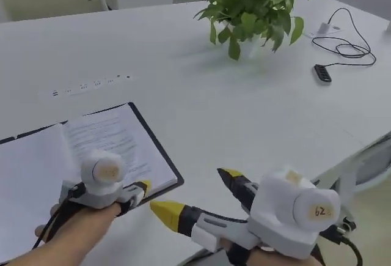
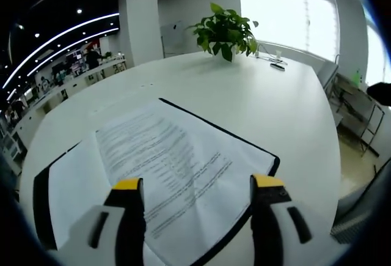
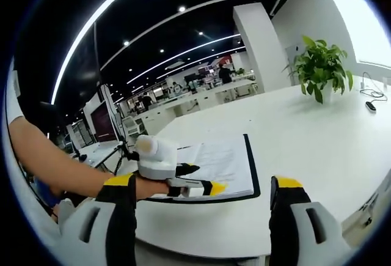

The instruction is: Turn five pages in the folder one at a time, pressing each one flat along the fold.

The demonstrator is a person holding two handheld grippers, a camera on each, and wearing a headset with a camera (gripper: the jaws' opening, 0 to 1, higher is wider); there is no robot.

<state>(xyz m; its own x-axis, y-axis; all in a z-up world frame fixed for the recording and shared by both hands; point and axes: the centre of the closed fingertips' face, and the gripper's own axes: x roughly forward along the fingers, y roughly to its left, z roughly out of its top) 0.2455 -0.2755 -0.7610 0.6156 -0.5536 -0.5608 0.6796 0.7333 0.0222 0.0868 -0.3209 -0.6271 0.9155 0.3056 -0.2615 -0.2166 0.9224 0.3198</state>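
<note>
The folder [image 1: 116, 137] lies open near the table's front left, with white printed pages on a black cover. In the left gripper view its right-hand page [image 2: 171, 162] spreads flat under my open jaws. My left gripper [image 1: 138, 192] hovers over that page's lower right corner, open, with nothing between its fingers [image 2: 198, 183]. My right gripper [image 1: 197, 192] is off the folder to its right, above bare table, jaws wide apart and empty [image 3: 201, 181]. From there I see the folder [image 3: 227, 156] and the left gripper [image 3: 201, 179] over its near edge.
A potted green plant [image 1: 253, 9] stands at the back centre of the white table [image 1: 256, 113]. A black cable [image 1: 345, 49] and a small black device [image 1: 322, 73] lie at the back right. The table edge and a chair [image 1: 372, 165] are at the right.
</note>
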